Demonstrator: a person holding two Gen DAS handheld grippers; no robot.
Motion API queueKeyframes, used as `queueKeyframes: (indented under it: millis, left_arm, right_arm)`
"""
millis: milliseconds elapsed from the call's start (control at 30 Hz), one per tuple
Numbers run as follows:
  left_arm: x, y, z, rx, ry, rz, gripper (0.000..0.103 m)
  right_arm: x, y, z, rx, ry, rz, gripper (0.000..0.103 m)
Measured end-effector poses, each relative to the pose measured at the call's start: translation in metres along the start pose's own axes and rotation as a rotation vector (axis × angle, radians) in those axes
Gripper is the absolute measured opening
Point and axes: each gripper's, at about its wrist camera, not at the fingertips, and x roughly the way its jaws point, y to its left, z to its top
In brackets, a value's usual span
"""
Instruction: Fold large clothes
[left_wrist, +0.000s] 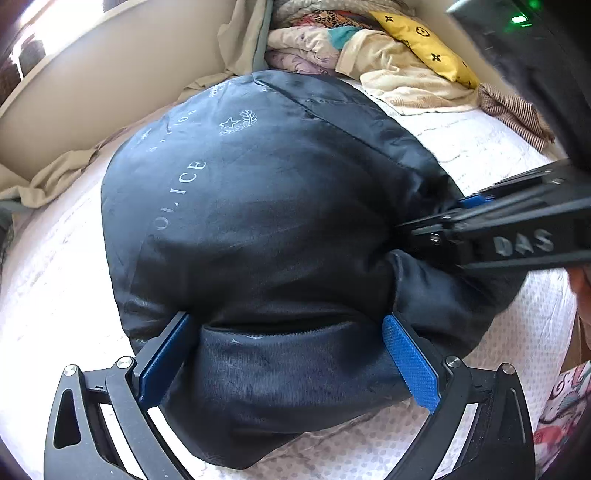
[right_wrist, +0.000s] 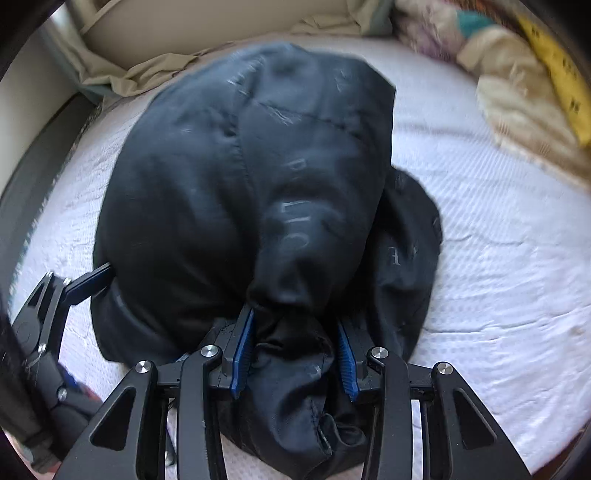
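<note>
Jacket (left_wrist: 273, 221): black, shiny, padded; lies bunched on the white bed cover, about the middle of the bed; pale lettering and a star crest printed across the upper panel.
Jacket, near edge: folded over into a thick roll; a dark slit runs along the fold just beyond the left gripper's pads.
Jacket, right side: gathered into a dark twist of cloth that leads to the right gripper.
Left gripper (left_wrist: 291, 350): at the near edge of the jacket, pointing steeply down; fingers spread wide, one blue pad on each side of the rolled fold; left pad against the cloth, right pad just beside it; grip not evident.
Right gripper (right_wrist: 295, 354): at the jacket's right side, seen from the left wrist view entering from the right; blue pads partly apart with a bunched fold of cloth filling the gap; cloth touches both pads; firm pinch or loose contact: cannot tell, view blurred.
Bed cover (left_wrist: 491, 155): white, textured, lightly creased; bare around the jacket on the left, right and near sides.
Beige sheet (left_wrist: 74, 170): crumpled along the far left edge of the bed, against a pale board.
Bedding pile (left_wrist: 332, 40): far end of the bed; folded patterned blankets, well apart from the jacket.
Yellow pillow (left_wrist: 424, 44): black motifs; rests on a cream blanket (left_wrist: 413, 81) at the far right.
Striped cloth (left_wrist: 513, 107): brown, at the right of the cream blanket.
</note>
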Motion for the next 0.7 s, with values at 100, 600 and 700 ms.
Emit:
queueKeyframes:
  millis: [100,600,700]
  left_arm:
    - [0.002,-0.003,0.001,0.006,0.008,0.009,0.102]
    - [-0.002,0.013,0.013,-0.062,0.023,-0.031,0.103]
    - [-0.004,0.017,0.016,-0.075,0.030,-0.051,0.103]
  right_arm:
    - [0.016,-0.012,0.003,0.036,0.020,0.039,0.037]
    - [-0.058,-0.044,0.011,0.217,-0.225,0.214,0.097]
    - [-0.027,-0.044,0.016,0.247,-0.094,0.200,0.098]
